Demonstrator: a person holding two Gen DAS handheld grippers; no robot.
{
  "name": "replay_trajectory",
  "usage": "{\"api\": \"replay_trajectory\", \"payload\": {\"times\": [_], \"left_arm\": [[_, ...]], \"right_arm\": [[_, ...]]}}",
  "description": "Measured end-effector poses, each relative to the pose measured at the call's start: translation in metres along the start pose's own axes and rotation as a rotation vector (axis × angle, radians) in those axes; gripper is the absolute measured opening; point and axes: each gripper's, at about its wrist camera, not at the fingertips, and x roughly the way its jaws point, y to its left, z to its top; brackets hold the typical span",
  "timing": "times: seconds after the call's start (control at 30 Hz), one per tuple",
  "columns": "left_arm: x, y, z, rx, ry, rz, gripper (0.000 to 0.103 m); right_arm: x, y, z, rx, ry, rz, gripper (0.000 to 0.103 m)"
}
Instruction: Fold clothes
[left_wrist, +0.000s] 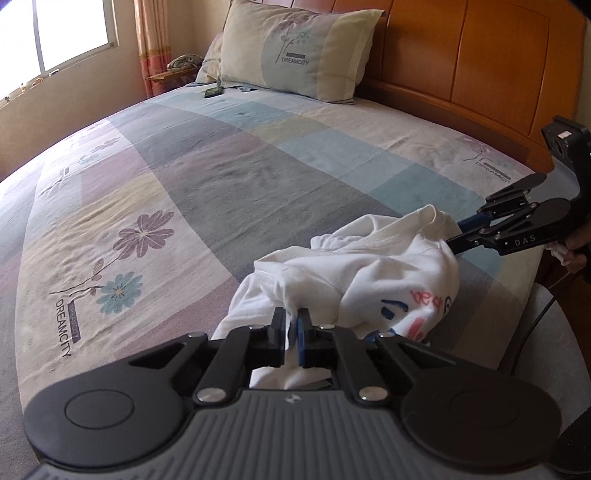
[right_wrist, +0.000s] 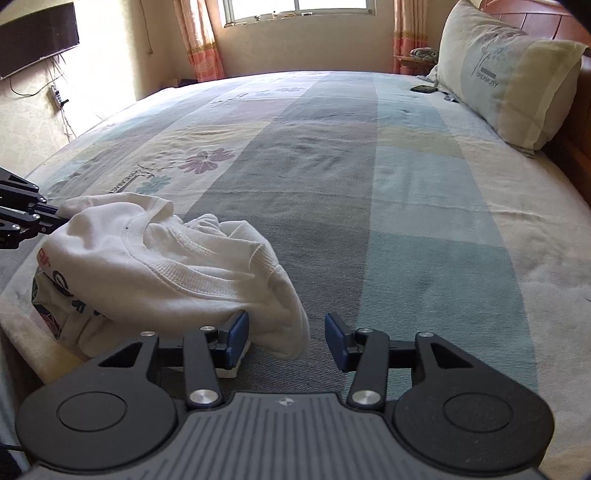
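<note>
Now left gripper (left_wrist: 291, 314) jaws pinch white shirt (left_wrist: 369, 266); right gripper (right_wrist: 286, 325) jaws apparently beside hem.

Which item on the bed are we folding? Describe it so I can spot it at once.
Start at the big bed with the pastel patchwork sheet. At its near edge, far from the pillow, lies a crumpled white shirt. It is the only garment there, white with red and blue print, and the left tool is clamped on it.
</note>
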Motion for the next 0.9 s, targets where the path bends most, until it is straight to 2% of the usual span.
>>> {"api": "replay_trajectory", "payload": {"times": [0.07,0.1,0.2,0.3,0.37,0.47,0.53,0.6,0.63,0.67,0.73,0.83,0.9], "left_arm": [[-0.001,0.005,-0.001,-0.002,-0.001,0.026,0.001],[-0.003,0.008,-0.001,-0.002,-0.006,0.042,0.001],[-0.009,0.023,0.001,-0.013,-0.018,0.096,0.000],[-0.016,0.046,0.005,-0.043,-0.037,0.144,0.000],[-0.018,0.063,0.006,-0.084,-0.031,0.109,0.000],[-0.020,0.075,0.001,-0.148,-0.042,0.022,0.006],[-0.020,0.072,-0.002,-0.147,-0.040,-0.043,0.017],[-0.020,0.066,-0.006,-0.136,-0.045,-0.107,0.036],[-0.020,0.062,-0.007,-0.126,-0.045,-0.131,0.041],[-0.019,0.058,-0.008,-0.113,-0.044,-0.154,0.047],[-0.015,0.048,-0.007,-0.073,-0.034,-0.185,0.047],[-0.005,0.038,-0.006,-0.011,-0.017,-0.189,0.047],[0.006,0.036,-0.003,-0.005,0.008,-0.184,0.046]], "right_arm": [[0.002,0.005,0.003,-0.025,0.007,-0.004,0.009],[0.003,0.008,0.005,-0.037,0.011,-0.006,0.008],[0.006,0.016,0.011,-0.075,0.020,-0.013,0.008],[0.003,0.021,0.029,-0.122,-0.006,-0.054,0.007],[0.002,0.023,0.044,-0.157,-0.022,-0.082,0.007],[0.004,0.028,0.063,-0.194,-0.037,-0.085,0.007],[0.006,0.032,0.074,-0.218,-0.046,-0.087,0.007],[0.008,0.035,0.076,-0.225,-0.042,-0.082,0.008],[0.009,0.034,0.075,-0.219,-0.038,-0.078,0.008],[0.010,0.034,0.073,-0.212,-0.032,-0.074,0.012],[0.010,0.029,0.066,-0.185,-0.020,-0.055,0.014],[0.009,0.021,0.057,-0.153,-0.010,-0.029,0.028],[0.009,0.015,0.051,-0.131,-0.004,-0.012,0.034]]}}
